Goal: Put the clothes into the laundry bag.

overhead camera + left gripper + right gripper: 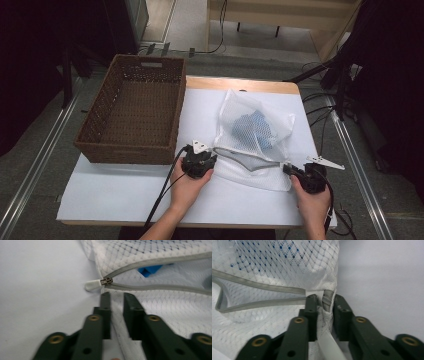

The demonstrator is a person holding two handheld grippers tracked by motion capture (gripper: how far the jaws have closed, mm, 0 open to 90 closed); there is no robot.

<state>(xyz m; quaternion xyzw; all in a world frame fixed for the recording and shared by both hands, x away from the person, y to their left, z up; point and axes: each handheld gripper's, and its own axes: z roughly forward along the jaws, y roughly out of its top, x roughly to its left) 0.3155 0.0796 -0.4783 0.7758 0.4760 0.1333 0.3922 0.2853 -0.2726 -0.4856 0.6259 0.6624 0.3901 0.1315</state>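
Lying flat with its grey zipper (pixel 248 165) gaping, the white mesh bag (pixel 252 131) is pinched at both ends by each claw.

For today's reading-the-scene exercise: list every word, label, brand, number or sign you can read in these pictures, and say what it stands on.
None can be read: the mesh laundry bag, its zipper pull, the wicker basket, the table and both the left gripper and right gripper carry no visible writing.
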